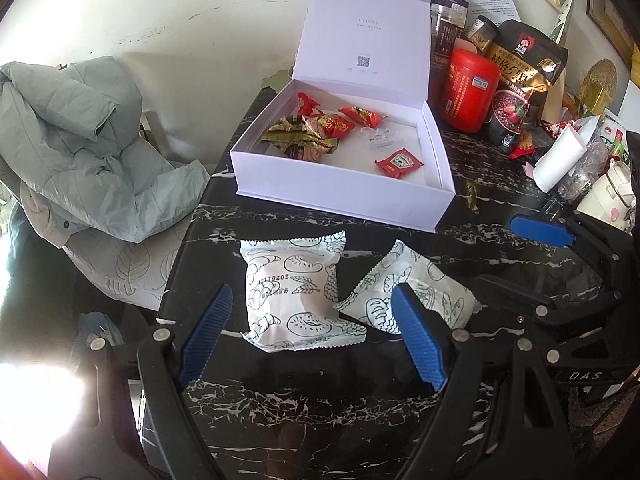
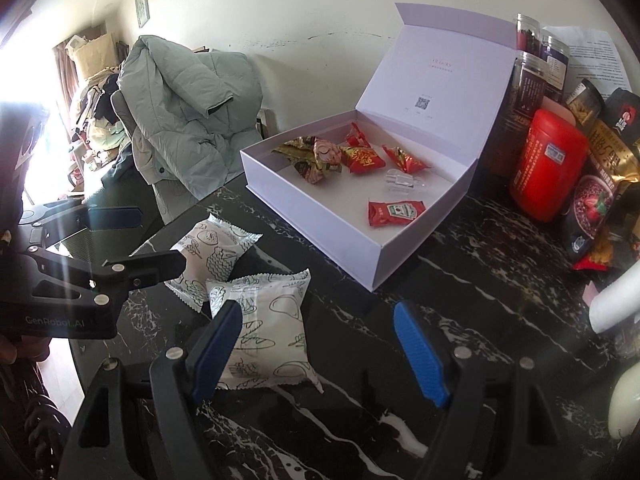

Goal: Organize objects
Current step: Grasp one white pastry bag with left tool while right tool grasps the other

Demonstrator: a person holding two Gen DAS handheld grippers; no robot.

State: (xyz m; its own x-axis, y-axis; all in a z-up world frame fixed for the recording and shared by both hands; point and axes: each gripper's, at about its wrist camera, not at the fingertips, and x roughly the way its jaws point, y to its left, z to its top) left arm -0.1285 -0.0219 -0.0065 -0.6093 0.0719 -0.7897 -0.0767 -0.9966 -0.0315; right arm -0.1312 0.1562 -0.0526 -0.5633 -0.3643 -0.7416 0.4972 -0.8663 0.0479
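Note:
Two white snack packets printed with bread drawings lie on the black marble table. In the left wrist view, one packet [image 1: 292,292] lies between the fingers of my open left gripper [image 1: 312,336], and the pads are clear of it. The second packet [image 1: 424,292] sits partly behind the right finger. My right gripper [image 2: 320,352] is open, and that second packet [image 2: 268,328] lies by its left finger, untouched. Behind them stands an open white box [image 1: 344,196] [image 2: 320,236] that holds red candy wrappers and a ketchup sachet [image 2: 394,213]. Each view also shows the other gripper: right [image 1: 504,252], left [image 2: 160,238].
A red canister [image 1: 470,90], dark jars, an oat bag [image 1: 520,80] and loose clutter crowd the table's back right. A chair with a grey-green jacket [image 1: 80,152] stands past the table's left edge. A white roll [image 1: 560,160] lies at the right.

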